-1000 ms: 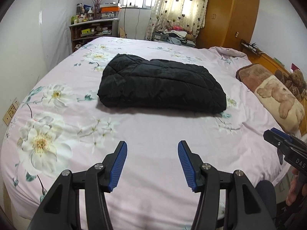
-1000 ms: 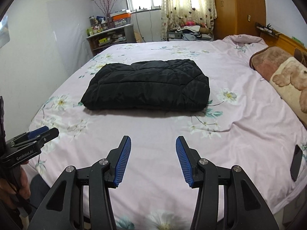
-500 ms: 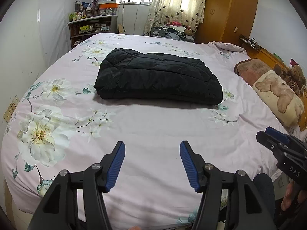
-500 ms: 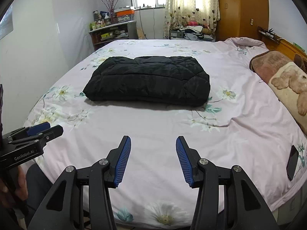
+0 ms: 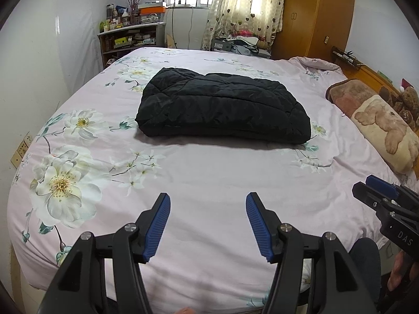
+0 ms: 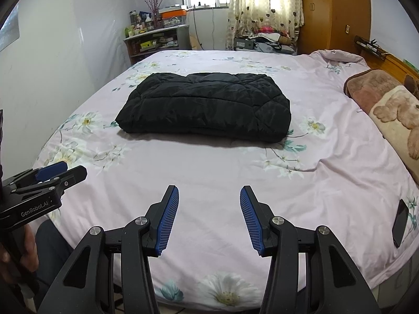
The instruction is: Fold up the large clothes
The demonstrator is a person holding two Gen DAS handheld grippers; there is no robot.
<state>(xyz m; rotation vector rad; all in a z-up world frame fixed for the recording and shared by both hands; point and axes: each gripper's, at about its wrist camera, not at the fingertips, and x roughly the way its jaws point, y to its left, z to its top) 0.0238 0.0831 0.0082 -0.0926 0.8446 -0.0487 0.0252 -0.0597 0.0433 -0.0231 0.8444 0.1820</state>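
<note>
Now, black quilted jacket (image 5: 225, 107) folded into a thick slab mid-bed (image 5: 209, 178), well beyond left gripper (image 5: 208, 225) and right gripper (image 6: 209, 218), both spread and empty; probably puffy, light, slick-shelled, so best pinched deep at near-edge corners.

One folded jacket (image 5: 225, 107), one pillow (image 5: 377, 120), one phone (image 6: 400, 222), two grippers.
</note>
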